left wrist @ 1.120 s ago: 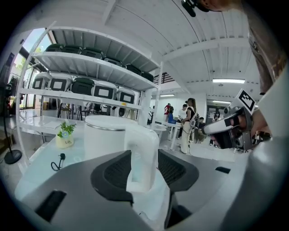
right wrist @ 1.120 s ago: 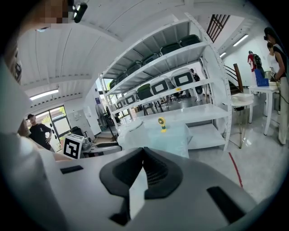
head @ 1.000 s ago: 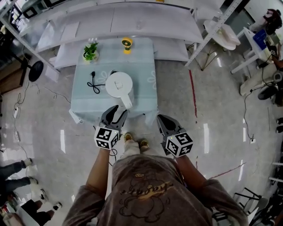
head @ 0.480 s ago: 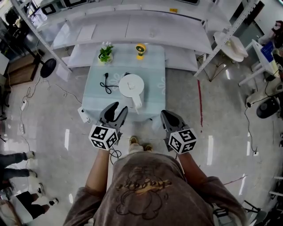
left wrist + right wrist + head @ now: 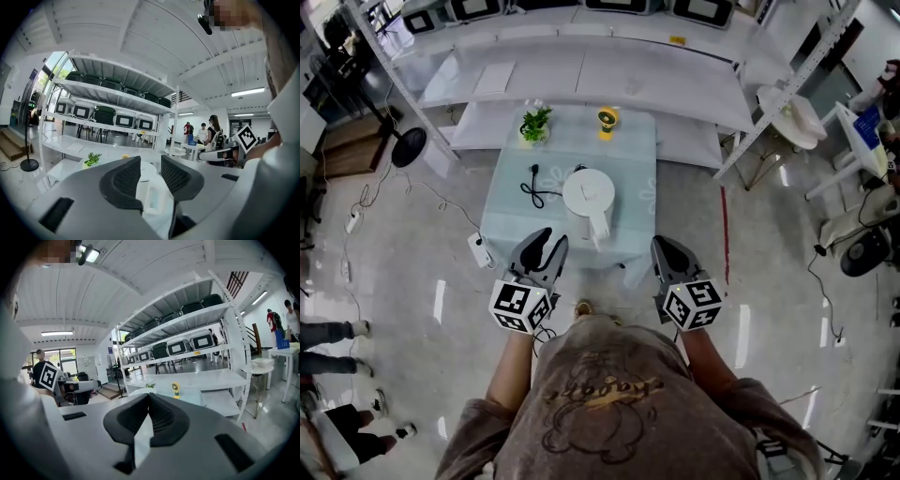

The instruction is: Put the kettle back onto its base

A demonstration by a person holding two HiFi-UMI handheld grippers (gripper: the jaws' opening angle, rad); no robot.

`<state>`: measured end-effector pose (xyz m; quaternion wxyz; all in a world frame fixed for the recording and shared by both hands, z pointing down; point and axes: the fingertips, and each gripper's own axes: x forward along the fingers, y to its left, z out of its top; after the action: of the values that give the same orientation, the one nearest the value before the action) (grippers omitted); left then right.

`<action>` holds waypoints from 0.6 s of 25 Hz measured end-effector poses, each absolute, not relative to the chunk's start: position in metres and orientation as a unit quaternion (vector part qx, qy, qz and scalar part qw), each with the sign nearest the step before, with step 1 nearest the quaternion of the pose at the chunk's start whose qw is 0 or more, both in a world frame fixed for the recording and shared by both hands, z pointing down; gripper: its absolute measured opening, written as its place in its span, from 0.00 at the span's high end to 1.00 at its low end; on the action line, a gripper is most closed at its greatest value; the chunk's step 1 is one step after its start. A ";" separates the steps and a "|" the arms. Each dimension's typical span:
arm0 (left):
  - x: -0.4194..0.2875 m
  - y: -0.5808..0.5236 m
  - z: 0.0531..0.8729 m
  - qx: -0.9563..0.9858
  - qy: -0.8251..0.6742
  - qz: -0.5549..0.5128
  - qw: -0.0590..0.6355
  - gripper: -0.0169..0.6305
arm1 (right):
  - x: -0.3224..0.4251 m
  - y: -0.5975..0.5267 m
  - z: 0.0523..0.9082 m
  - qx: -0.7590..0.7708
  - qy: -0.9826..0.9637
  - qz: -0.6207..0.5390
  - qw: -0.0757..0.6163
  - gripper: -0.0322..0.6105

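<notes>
Kettle (image 5: 589, 194) sits on the worktop (image 5: 508, 208) ahead of both grippers: left gripper (image 5: 553, 238) fingers closing on nothing, right gripper (image 5: 659, 243) fingers clenched, empty.

You have bright, even light from ceiling strips (image 5: 247, 92); glare streaks the floor (image 5: 439, 300) both sides of the kettle (image 5: 589, 194); fisheye bends edges.
</notes>
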<state>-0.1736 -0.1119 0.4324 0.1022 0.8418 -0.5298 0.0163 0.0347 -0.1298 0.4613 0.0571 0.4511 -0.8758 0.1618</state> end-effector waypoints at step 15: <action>-0.191 -0.116 0.444 0.821 -0.563 0.020 0.096 0.94 | 0.036 -0.140 0.469 0.471 -0.867 0.151 0.058 0.95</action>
<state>-0.1910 -0.1163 0.4443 0.0960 0.8206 -0.5630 0.0204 0.0361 -0.1404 0.4692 0.0581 0.4711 -0.8672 0.1507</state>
